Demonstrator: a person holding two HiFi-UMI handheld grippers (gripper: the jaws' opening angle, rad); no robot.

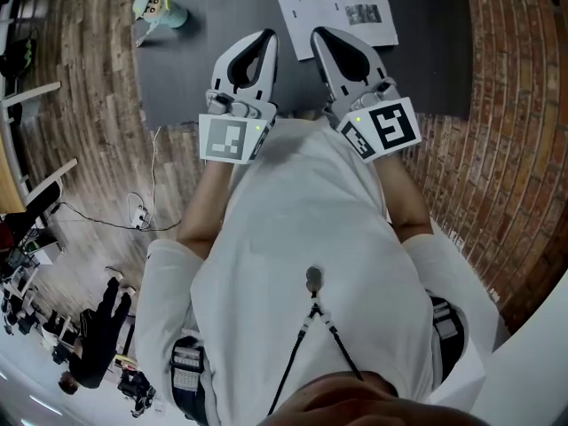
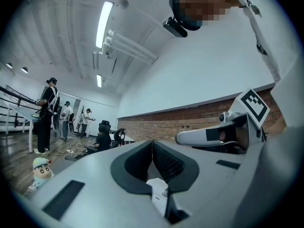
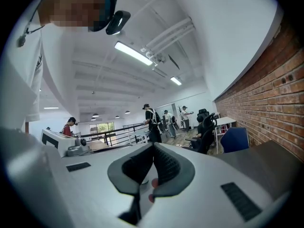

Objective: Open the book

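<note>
**Book lies open on the grey tabletop, both grippers shut**

The book (image 1: 337,11) lies open at the far right of the grey tabletop (image 1: 222,25). A toy figure (image 1: 158,9) stands at its far left. The left gripper (image 1: 267,35) and right gripper (image 1: 317,34) hover side by side over the near edge, jaws pressed together and empty. The right one's tip points at the book.

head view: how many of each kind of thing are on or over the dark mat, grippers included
book: 1
toy figure: 1
gripper: 2 (left gripper, right gripper)
total: 4
</note>
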